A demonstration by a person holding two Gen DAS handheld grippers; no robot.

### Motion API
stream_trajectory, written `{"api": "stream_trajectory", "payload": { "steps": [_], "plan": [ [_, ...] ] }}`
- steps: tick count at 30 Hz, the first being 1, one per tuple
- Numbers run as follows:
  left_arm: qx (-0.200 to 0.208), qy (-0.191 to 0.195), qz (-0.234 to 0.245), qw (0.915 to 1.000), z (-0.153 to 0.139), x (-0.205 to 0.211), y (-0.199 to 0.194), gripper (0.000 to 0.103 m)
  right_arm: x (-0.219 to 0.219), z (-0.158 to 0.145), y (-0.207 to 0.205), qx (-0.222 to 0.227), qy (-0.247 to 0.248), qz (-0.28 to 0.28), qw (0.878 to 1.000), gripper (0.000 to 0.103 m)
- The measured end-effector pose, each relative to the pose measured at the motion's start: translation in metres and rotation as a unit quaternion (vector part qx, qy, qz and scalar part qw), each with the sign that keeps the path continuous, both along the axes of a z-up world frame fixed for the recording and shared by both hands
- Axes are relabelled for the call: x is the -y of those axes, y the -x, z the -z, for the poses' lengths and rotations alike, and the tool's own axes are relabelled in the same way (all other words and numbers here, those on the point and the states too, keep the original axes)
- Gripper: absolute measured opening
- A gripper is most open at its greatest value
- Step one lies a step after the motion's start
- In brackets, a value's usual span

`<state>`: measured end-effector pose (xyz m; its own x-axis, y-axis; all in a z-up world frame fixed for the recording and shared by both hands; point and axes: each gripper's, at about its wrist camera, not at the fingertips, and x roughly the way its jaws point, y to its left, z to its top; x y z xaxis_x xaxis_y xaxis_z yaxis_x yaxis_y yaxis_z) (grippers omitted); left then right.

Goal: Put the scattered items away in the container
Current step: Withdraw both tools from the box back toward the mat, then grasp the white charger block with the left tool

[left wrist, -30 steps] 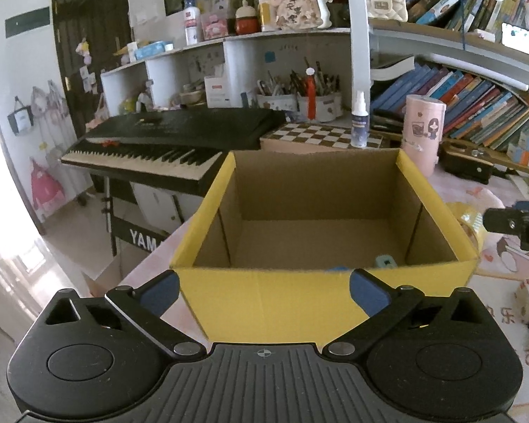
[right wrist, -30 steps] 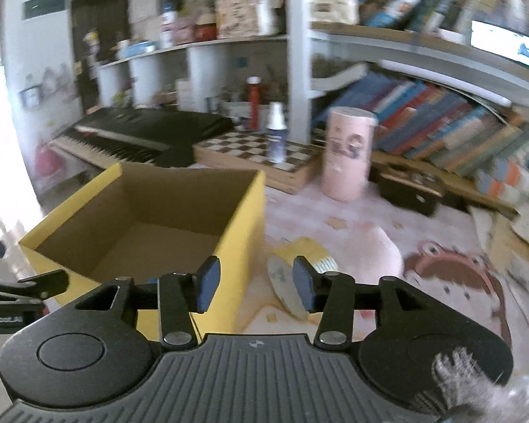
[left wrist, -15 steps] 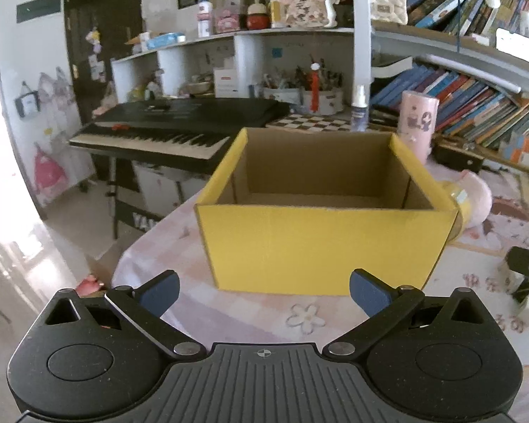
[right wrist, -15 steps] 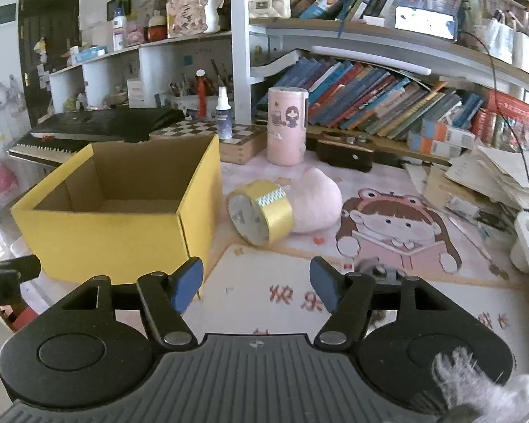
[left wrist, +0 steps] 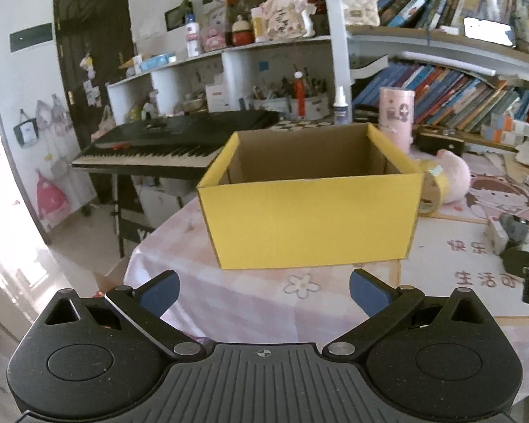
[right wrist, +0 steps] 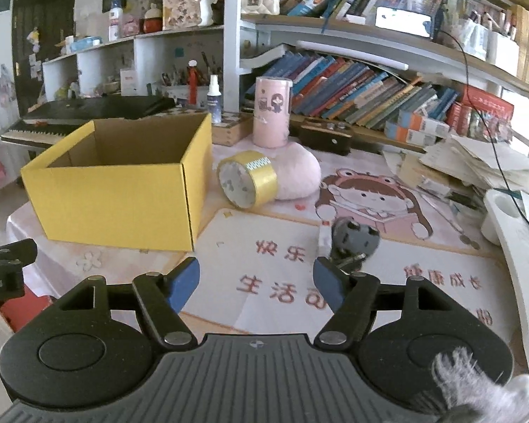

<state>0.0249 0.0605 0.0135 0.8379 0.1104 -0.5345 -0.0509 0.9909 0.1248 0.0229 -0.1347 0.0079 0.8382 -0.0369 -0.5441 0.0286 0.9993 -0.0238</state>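
Both grippers have been drawn back from the open yellow cardboard box (right wrist: 116,190), seen smaller than before. The right gripper (right wrist: 256,282) is opening, nothing between its blue pads; the left gripper (left wrist: 262,290) is spread wide, empty. On the pink printed tablecloth (right wrist: 282,275), a grey fuzzy toy (right wrist: 354,238) lies at one o'clock, a glossy gold tape roll (right wrist: 247,179) at twelve, beside the box.

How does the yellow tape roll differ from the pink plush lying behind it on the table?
The tape roll is a hard, shiny yellow ring, while the plush is a soft, fuzzy pink mound. The roll is propped tilted on its edge with its round face turned toward the camera; the plush lies flat. The roll is smaller than the plush. Both rest on the printed table cover just right of the yellow box, touching each other.
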Motion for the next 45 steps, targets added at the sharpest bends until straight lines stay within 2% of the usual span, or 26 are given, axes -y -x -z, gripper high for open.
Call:
{"api": "stream_trajectory", "payload": {
  "steps": [9,17,24,32,37,45],
  "plan": [
    [-0.037,0.006,0.055,0.9978,0.004,0.015,0.007,0.103,0.009,0.005,0.027,-0.014,-0.008,0.021,1.0,0.075],
    [-0.049,0.018,0.105,0.9931,0.01,0.036,0.011,0.103,0.029,0.01,0.043,-0.027,-0.005,0.051,0.998,0.075],
    [-0.05,0.01,0.143,0.9884,0.013,0.059,0.01,0.103,0.052,0.012,0.048,-0.033,-0.013,0.089,0.995,0.075],
    [-0.065,0.017,0.166,0.9839,0.016,0.089,-0.003,0.103,0.078,0.014,0.042,-0.039,-0.015,0.098,0.994,0.075],
    [-0.069,-0.002,0.181,0.981,0.019,0.117,-0.01,0.103,0.103,0.016,0.032,-0.045,-0.023,0.103,0.993,0.075],
    [-0.084,0.014,0.194,0.9772,0.022,0.151,-0.027,0.1,0.138,0.015,0.008,-0.05,-0.03,0.093,0.994,0.075]
  ]
}}
